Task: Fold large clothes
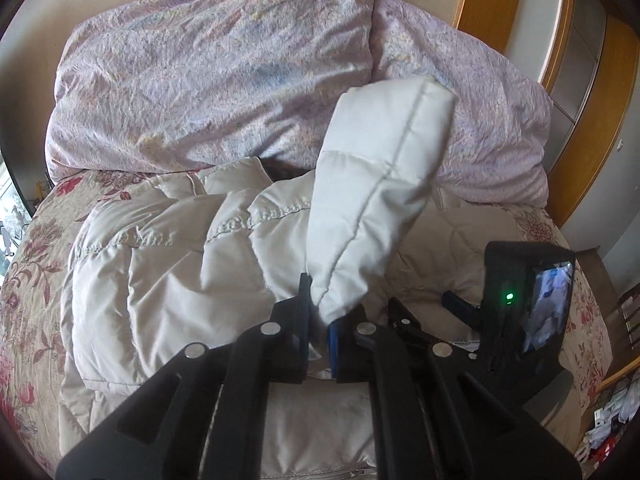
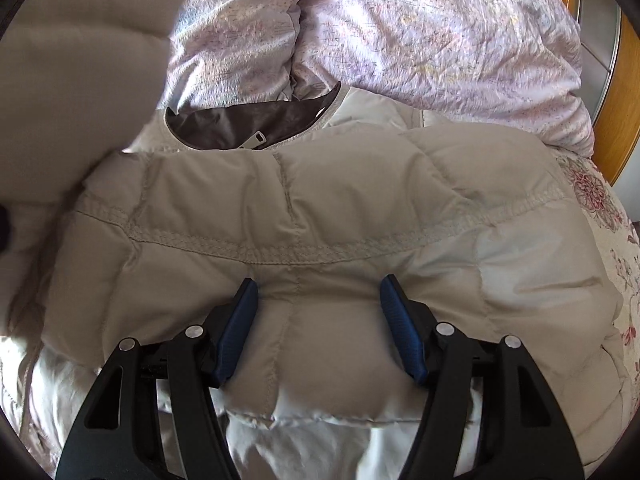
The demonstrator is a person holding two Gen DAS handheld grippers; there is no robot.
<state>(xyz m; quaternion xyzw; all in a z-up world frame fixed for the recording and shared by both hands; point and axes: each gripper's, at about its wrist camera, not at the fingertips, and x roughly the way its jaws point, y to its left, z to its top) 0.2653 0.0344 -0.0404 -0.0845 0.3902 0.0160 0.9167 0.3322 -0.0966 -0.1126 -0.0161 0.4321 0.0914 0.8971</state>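
Observation:
A cream puffer jacket (image 1: pixel 160 280) lies spread on the bed. My left gripper (image 1: pixel 320 320) is shut on the end of one sleeve (image 1: pixel 380 160), which stands up from the jaws and leans right over the jacket body. In the right wrist view the jacket (image 2: pixel 320 200) fills the frame, with its dark brown collar lining (image 2: pixel 240 124) and zipper pull at the top. My right gripper (image 2: pixel 318 284) has its blue pads wide apart, pinching a thick padded fold. That gripper (image 1: pixel 424 302) also shows at the right of the left wrist view. The lifted sleeve (image 2: pixel 80 60) is blurred at upper left.
A bunched lilac quilt (image 1: pixel 220 72) lies behind the jacket, against the wall. A floral bedspread (image 1: pixel 32 260) covers the bed. Wooden furniture (image 1: pixel 492 8) stands at the far right, and clutter lies on the floor (image 1: pixel 612 432) past the bed's right edge.

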